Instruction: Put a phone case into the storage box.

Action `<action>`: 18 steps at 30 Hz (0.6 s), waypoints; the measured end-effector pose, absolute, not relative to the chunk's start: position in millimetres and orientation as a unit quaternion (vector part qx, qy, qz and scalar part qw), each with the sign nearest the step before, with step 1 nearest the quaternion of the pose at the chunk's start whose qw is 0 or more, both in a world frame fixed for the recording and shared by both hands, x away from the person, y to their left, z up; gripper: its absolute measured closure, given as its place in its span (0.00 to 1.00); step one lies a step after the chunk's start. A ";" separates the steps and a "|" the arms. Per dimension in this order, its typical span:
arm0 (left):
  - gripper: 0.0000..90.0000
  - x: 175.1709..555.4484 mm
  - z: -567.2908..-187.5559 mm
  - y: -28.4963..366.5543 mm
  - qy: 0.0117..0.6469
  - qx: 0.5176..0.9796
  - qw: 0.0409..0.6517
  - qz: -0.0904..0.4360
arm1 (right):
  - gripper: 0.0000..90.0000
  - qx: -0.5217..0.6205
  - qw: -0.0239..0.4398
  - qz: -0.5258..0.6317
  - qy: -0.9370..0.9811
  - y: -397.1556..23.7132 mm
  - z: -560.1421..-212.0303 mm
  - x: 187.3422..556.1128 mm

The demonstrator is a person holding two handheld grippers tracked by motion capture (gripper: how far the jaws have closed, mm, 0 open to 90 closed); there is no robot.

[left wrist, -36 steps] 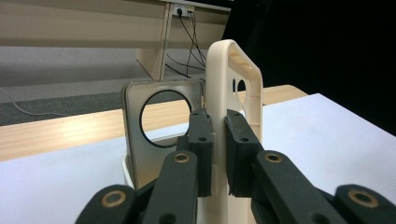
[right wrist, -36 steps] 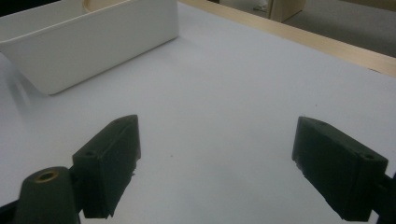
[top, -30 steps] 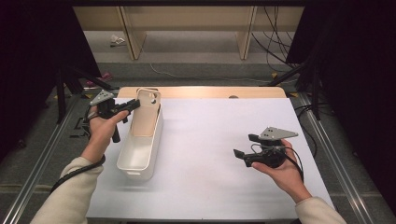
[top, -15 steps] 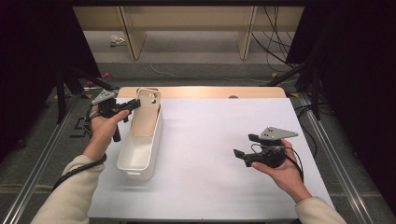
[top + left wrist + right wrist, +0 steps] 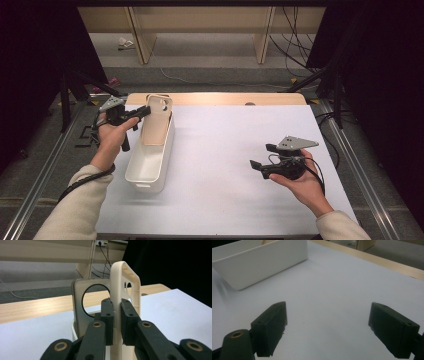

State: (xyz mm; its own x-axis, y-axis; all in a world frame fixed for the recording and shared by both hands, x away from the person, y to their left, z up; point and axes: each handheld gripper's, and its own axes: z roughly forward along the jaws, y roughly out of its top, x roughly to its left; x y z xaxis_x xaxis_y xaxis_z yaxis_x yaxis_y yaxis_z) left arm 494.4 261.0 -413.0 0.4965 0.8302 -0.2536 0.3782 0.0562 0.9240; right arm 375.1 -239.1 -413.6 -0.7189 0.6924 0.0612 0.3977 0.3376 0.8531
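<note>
I have the left gripper (image 5: 117,312) clamped on the cream phone case (image 5: 126,290), upright at the far end of the white bin (image 5: 150,160) — next I judge a lift-out, while my right gripper (image 5: 328,327) waits wide open, empty, over the bench (image 5: 240,145).

One white plastic bin (image 5: 150,162), two flat boards standing in it, a cream phone-case-like panel (image 5: 126,287) and a wooden board with a round hole (image 5: 80,302), and two handheld grippers, left (image 5: 142,112) and right (image 5: 260,157)
</note>
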 end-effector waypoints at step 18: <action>0.91 500.1 -416.9 261.1 0.469 0.657 0.557 0.198 | 0.18 0.339 0.159 0.465 0.802 -239.4 -413.5 375.4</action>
